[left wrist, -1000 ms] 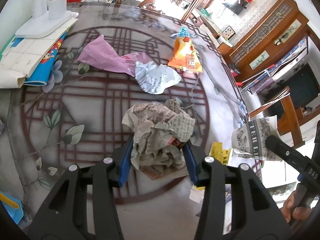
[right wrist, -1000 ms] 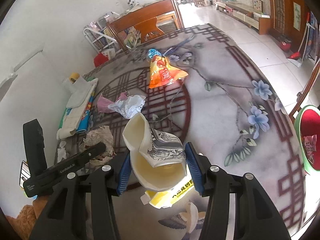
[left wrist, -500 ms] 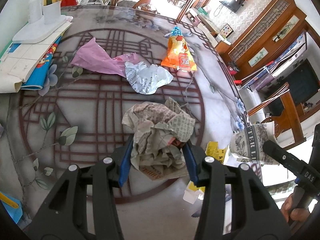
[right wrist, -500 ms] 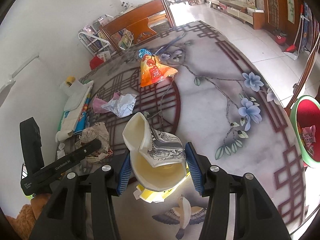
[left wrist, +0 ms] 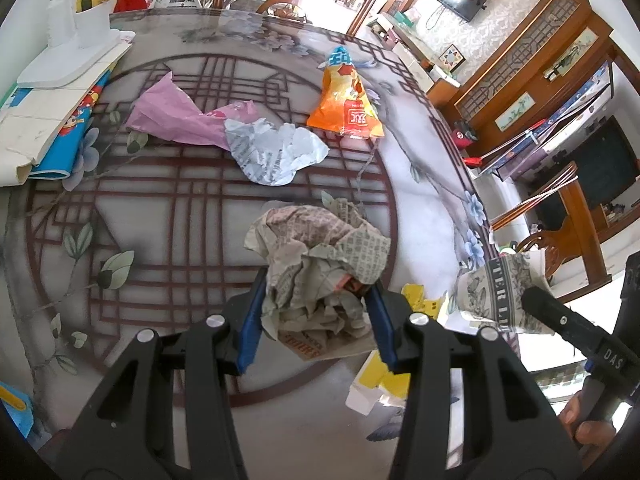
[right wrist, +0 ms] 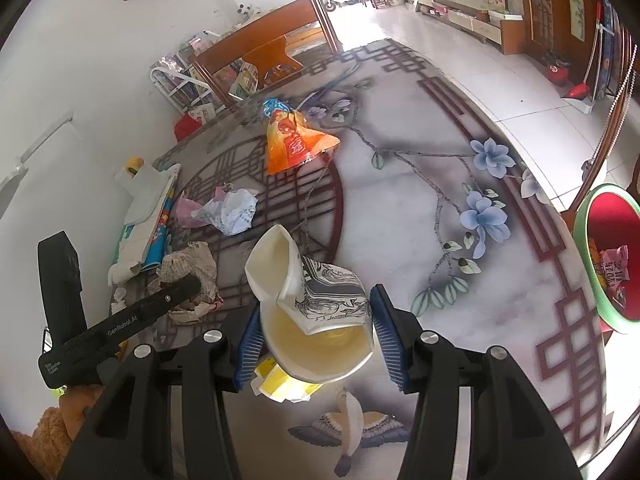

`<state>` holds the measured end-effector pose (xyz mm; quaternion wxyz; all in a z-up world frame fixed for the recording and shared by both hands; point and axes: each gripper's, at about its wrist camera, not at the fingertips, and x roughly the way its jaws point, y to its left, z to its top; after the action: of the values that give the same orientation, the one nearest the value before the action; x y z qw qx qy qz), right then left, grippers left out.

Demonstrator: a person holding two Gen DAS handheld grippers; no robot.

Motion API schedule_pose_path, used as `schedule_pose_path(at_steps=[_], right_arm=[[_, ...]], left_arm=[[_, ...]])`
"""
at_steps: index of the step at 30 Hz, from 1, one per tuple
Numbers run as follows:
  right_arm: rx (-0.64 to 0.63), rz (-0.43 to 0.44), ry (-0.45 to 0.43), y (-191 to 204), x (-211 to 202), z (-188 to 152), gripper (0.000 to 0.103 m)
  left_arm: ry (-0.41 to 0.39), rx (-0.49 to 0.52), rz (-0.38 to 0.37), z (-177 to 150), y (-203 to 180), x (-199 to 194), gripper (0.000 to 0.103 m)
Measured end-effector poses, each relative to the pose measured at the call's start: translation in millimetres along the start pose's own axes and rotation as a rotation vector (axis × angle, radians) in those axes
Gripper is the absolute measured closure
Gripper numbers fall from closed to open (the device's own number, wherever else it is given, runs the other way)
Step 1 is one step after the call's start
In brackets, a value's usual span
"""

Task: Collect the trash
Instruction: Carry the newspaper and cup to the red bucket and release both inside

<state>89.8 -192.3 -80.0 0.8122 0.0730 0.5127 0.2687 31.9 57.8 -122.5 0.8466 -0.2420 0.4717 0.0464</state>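
My left gripper (left wrist: 316, 320) is shut on a crumpled newspaper wad (left wrist: 320, 260) and holds it above the patterned round table (left wrist: 180, 220). My right gripper (right wrist: 316, 332) is shut on a crushed paper cup (right wrist: 312, 304) with a printed sleeve; the cup also shows in the left wrist view (left wrist: 500, 292). On the table lie an orange snack bag (left wrist: 346, 100), a pink plastic bag (left wrist: 172, 116), a crumpled white paper (left wrist: 276, 156) and a yellow wrapper (right wrist: 280, 384). A green bin with a red liner (right wrist: 608, 256) stands beyond the table's right edge.
A stack of papers and a white holder (left wrist: 60, 64) sits at the table's left edge. A wooden chair (right wrist: 276, 44) and a magazine rack (right wrist: 184, 88) stand behind the table. Tiled floor (right wrist: 500, 92) lies to the right.
Both grippers have risen and drawn back a little from the table, each still holding its trash. The green bin has come further into the right wrist view.
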Motion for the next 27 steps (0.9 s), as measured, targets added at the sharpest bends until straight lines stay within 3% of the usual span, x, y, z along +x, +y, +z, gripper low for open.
schedule_pose_path(at_steps=[18,27], right_arm=[[0.051,-0.003,-0.033,-46.7,-26.9,0.8,0.054],[0.1,-0.012,-0.086,-92.3,-55.6,8.4,0.054]], left_arm=[[-0.011,0.04,-0.022,-1.9,-53.5,6.3,0.058],[-0.024,0.117,-0.056,4.4,-117.0,12.6,0.058]])
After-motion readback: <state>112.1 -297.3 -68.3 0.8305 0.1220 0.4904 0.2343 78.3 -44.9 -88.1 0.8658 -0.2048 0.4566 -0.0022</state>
